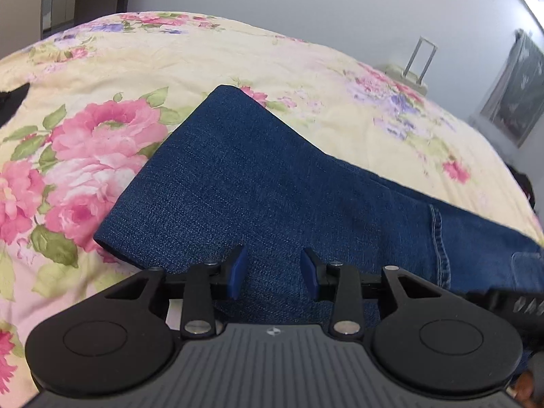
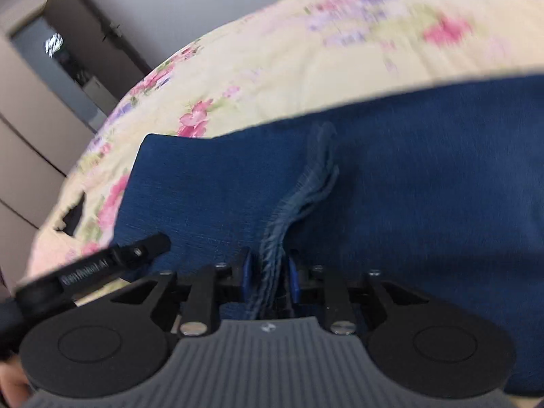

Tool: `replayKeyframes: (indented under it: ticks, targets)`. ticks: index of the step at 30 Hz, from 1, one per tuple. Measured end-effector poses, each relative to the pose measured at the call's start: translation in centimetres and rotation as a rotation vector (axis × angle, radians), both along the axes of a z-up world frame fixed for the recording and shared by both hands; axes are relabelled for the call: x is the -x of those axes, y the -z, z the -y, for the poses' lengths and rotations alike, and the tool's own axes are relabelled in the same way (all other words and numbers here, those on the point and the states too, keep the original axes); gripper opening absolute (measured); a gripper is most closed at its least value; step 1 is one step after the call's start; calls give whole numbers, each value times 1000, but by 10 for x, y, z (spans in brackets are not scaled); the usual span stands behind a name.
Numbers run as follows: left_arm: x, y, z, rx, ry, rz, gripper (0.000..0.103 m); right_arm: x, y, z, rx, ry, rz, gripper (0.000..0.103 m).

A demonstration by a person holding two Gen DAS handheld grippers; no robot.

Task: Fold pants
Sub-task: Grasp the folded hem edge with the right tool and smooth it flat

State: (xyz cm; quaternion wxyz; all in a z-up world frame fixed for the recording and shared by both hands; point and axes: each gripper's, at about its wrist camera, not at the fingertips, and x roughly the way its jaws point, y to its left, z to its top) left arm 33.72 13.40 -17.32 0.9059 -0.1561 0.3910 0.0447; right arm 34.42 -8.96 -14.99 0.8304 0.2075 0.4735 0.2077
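Blue denim pants (image 1: 258,183) spread on a bed (image 1: 210,57), folded into a thick layered panel with one corner reaching far up the floral cover. Seam stitching and a pocket edge visible toward the right in the left wrist view. In the right wrist view, same pants (image 2: 425,170) filling most of the lower frame, a bunched frayed hem ridge running down the middle to the tool.

Left gripper (image 1: 274,273) just above the denim, jaws parted with a clear gap, blue pads (image 1: 238,268) on either side, nothing clamped; contact with the cloth beneath not certain. Right gripper (image 2: 268,272) with jaws pinched on the hem ridge, blue pads (image 2: 245,272) pressing the frayed layers from both sides, only the cloth's thickness between them.

Around the pants: yellow bedcover with pink roses and purple blooms. Small dark item (image 2: 73,217) lying on the cover near the left bed edge, well apart from the denim. Suitcase (image 1: 413,71) with raised handle past the far bed edge, against a pale wall. Framed picture (image 1: 513,88) on the wall at right. Doorway (image 2: 68,54) at upper left of the right wrist view.

Black bar (image 2: 102,265) crossing at lower left, with white lettering, blurred, roughly "GenRobot.AI".
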Motion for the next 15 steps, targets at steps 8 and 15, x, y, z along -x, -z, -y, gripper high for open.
replayKeyframes:
  ticks: [8, 15]
  targets:
    - [-4, 7, -14, 37, -34, -59, 31, -40, 20, 45, -237, 186, -112, 43]
    - [-6, 7, -17, 52, -37, -59, 31, -66, 11, 32, -204, 149, -43, 12]
